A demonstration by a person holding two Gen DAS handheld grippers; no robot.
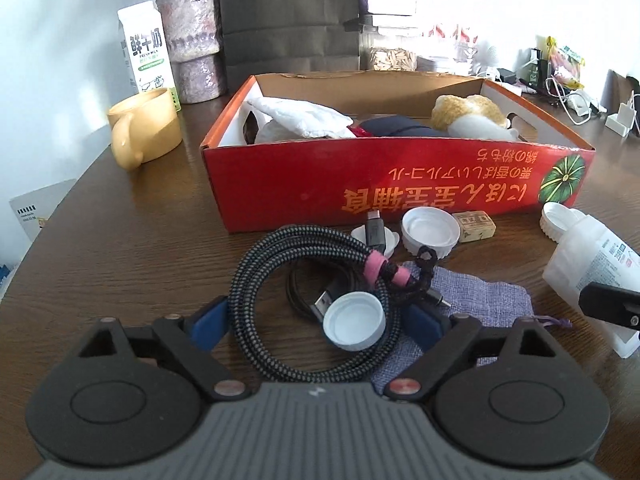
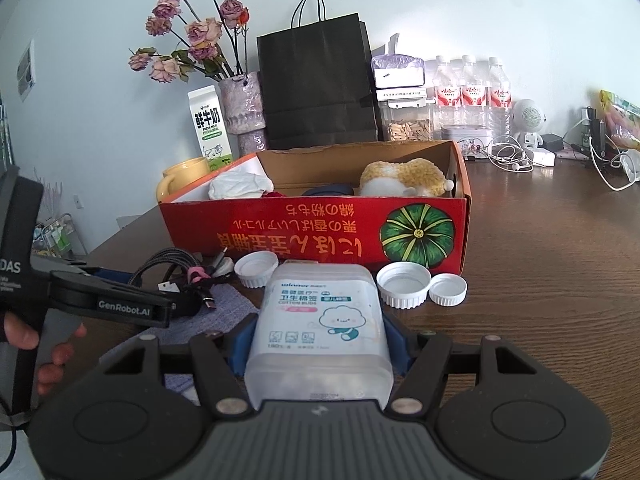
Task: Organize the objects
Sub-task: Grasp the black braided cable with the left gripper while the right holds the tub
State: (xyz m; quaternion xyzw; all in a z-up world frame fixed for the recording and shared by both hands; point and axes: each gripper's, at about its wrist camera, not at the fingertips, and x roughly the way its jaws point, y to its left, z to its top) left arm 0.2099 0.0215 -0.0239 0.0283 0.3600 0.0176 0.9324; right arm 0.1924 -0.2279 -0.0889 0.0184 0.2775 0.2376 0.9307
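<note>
A red cardboard box (image 1: 312,184) (image 2: 280,236) stands on the wooden table and holds a white cloth (image 1: 304,118), a dark item and a yellow plush toy (image 1: 468,114) (image 2: 404,178). My left gripper (image 1: 316,320) is open around a coiled braided cable (image 1: 280,292) with a white cap (image 1: 354,320) on it, over a purple cloth pouch (image 1: 472,300). My right gripper (image 2: 316,340) is shut on a translucent cotton swab box (image 2: 320,320); that box also shows in the left wrist view (image 1: 588,264).
White caps (image 2: 404,284) (image 2: 256,268) (image 1: 430,232) and a small cardboard block (image 1: 476,226) lie before the box. A yellow mug (image 1: 144,132), milk carton (image 1: 146,48), vase, black paper bag (image 2: 320,88), water bottles (image 2: 472,92) and chargers stand behind.
</note>
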